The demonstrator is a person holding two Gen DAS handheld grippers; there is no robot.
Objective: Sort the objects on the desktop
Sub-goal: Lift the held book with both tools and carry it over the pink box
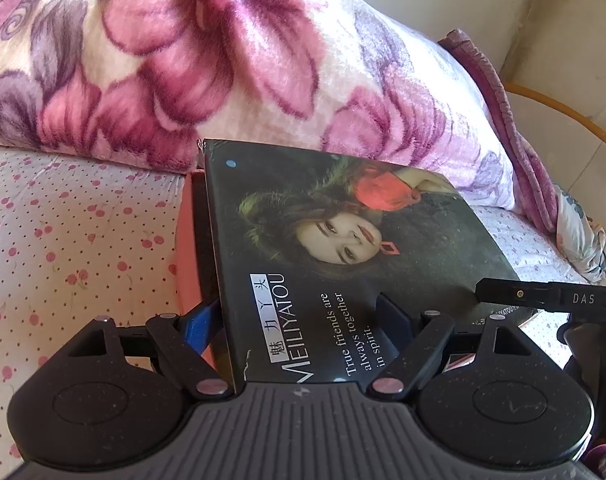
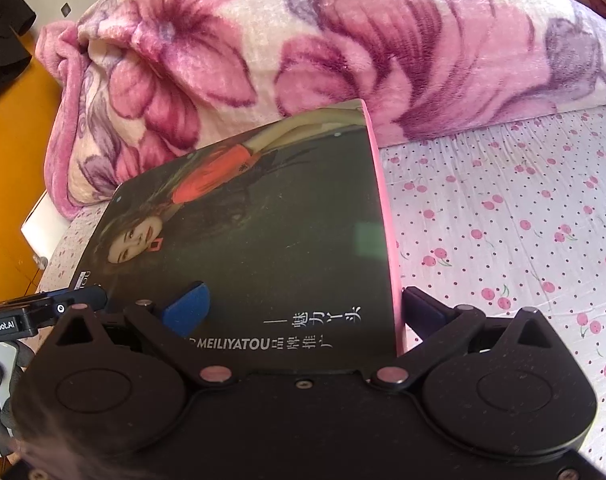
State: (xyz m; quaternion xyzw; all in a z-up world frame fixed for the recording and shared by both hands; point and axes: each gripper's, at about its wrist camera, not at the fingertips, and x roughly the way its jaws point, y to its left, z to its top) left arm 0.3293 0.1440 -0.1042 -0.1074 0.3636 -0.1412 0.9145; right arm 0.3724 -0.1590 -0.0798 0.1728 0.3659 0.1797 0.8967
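A dark box (image 1: 343,240) with a woman's portrait and the print "MEILIYATOU" on its lid has a pink lower part (image 1: 189,248). My left gripper (image 1: 299,316) spans its left corner, one blue finger (image 1: 199,322) against the side wall and the other finger (image 1: 391,312) resting on the lid. The same box (image 2: 263,220) fills the right wrist view, its pink edge (image 2: 383,208) on the right. My right gripper (image 2: 307,308) spans that edge, one blue finger (image 2: 187,306) on the lid and the other (image 2: 419,306) outside the pink side. Both hold the box over the bed.
A white sheet with red cherries (image 1: 63,240) covers the bed (image 2: 523,220). A thick pink and purple flower blanket (image 1: 223,52) is piled right behind the box (image 2: 343,40). An orange floor (image 2: 11,140) lies at the left beyond the bed.
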